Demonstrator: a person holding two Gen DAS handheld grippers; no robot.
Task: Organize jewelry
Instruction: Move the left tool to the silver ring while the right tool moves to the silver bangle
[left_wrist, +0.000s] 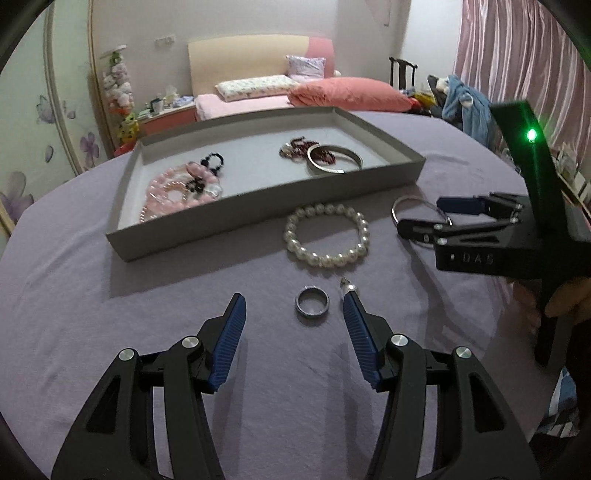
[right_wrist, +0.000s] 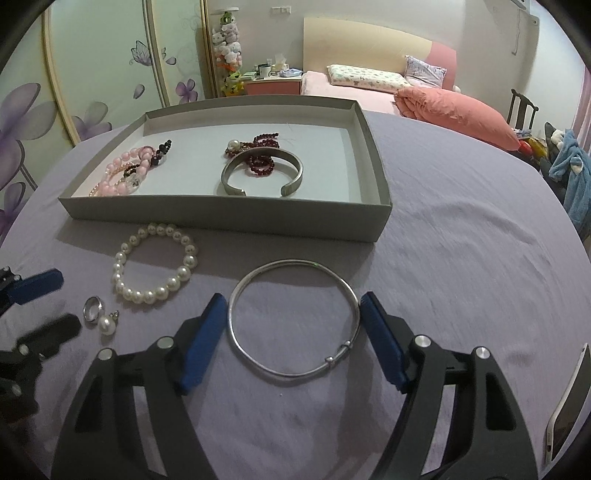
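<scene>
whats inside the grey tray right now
In the grey tray: pink bead strands with black beads, a dark red bead bracelet and a silver cuff. Anything beneath the pink pile is hidden.

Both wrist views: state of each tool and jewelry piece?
left tool: open, ring between its fingers
right tool: open, straddling bangle
ring: on cloth
thin bangle: flat on cloth
pearl bracelet: on cloth, outside tray
pearl earring: on cloth beside ring
cuff: in tray
tray: open

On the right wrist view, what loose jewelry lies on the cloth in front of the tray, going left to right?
small ring → pearl earring → pearl bracelet → silver bangle, which sits between the open right gripper fingers.
</scene>
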